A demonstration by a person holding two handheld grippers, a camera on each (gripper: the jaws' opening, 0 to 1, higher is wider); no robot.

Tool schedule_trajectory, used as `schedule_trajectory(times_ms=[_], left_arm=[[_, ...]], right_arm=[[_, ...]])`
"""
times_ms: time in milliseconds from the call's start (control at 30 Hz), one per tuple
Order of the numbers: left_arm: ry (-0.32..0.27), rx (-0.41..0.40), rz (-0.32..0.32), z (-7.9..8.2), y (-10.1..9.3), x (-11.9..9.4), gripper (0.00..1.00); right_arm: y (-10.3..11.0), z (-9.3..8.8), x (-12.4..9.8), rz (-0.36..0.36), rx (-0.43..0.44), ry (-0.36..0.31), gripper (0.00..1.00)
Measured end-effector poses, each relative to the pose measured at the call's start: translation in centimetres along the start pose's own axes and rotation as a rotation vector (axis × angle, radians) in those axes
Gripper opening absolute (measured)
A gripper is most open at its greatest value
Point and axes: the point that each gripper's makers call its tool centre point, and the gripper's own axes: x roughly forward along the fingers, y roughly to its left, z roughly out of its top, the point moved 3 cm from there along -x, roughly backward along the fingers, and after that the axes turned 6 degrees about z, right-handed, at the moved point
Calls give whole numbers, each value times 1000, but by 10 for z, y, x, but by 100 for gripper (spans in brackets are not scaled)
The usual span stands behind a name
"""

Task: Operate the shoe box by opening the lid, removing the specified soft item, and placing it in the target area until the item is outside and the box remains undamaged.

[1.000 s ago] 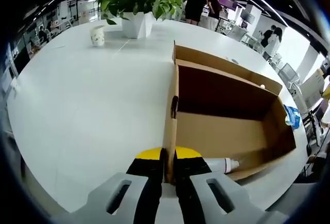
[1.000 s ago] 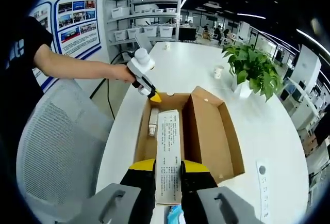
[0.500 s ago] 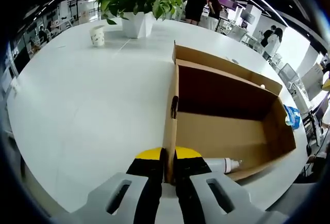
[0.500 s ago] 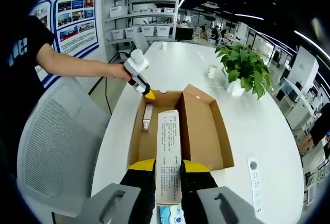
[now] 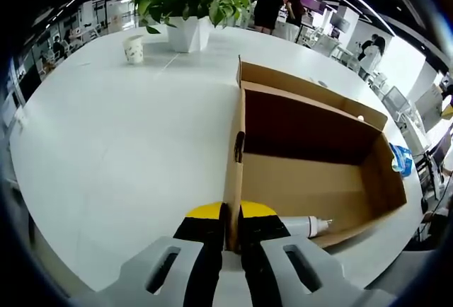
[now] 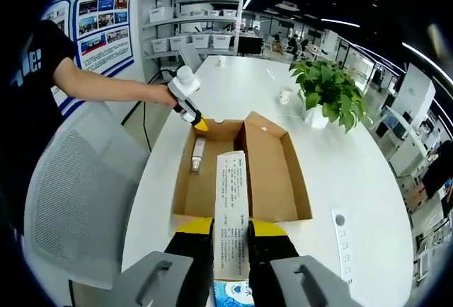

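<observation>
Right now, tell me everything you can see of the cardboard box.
The cardboard box is plain brown corrugated board, open-topped, lying flat on the white table. A white tube lies inside along one wall. The left gripper is shut on the rim of one end wall, its fingers on either side of it.
</observation>
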Motion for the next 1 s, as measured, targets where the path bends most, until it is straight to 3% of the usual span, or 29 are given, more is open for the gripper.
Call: schedule_trajectory(times_ms=[1000], left_arm=[[0, -1, -1, 0, 2, 2, 4]], right_arm=[[-22, -45, -42, -58, 21, 50, 14]])
